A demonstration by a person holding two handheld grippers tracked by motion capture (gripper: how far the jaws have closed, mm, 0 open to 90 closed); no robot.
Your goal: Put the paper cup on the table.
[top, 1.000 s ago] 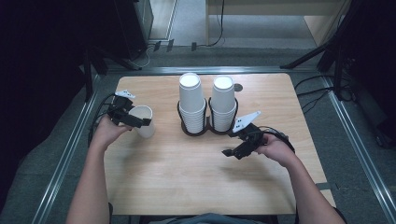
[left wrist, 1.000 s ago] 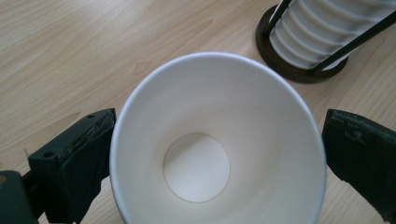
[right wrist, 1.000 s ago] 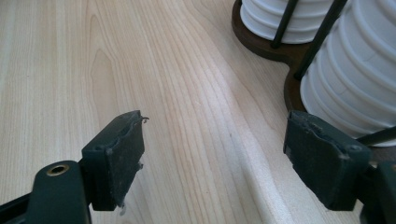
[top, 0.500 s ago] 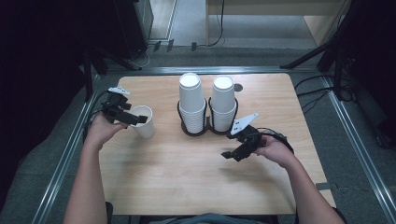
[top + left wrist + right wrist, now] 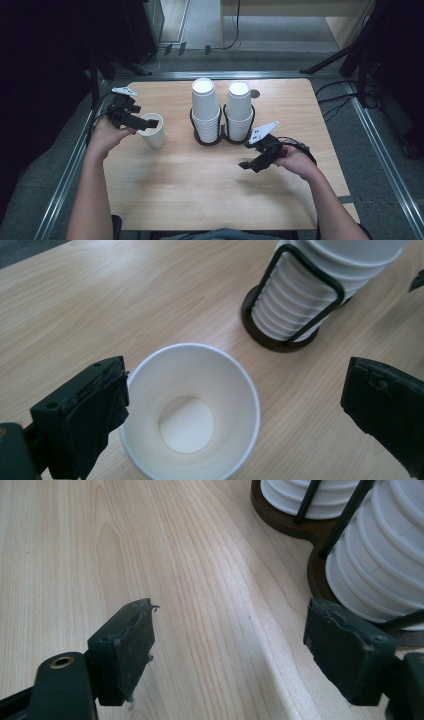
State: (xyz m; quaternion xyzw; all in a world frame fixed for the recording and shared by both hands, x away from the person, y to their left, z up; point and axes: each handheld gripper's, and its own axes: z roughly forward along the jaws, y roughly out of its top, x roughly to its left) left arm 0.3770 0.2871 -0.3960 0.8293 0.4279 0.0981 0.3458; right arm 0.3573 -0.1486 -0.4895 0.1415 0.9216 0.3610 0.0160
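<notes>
The wooden table [image 5: 190,195] carries all items in front of me. At its far centre stands the dark cup holder [image 5: 221,140], a two-ring wire frame on a dark base, with one stack of white paper cups in the left ring [image 5: 205,107] and a second stack in the right ring [image 5: 238,110]; both stacks stand upright and side by side. A single paper cup [image 5: 153,130] stands upright and open-mouthed on the table's left part, apart from the holder. My left gripper [image 5: 142,123] sits at this cup with its jaws spread wide: in the left gripper view the cup [image 5: 190,410] lies between the two jaws, one pad [image 5: 100,420] touching or just beside the rim, the other pad well clear of it. My right gripper [image 5: 248,165] hovers over bare wood in front of the holder, jaws spread and holding nothing; in the right gripper view the holder base [image 5: 287,522] lies just beyond the jaws.
</notes>
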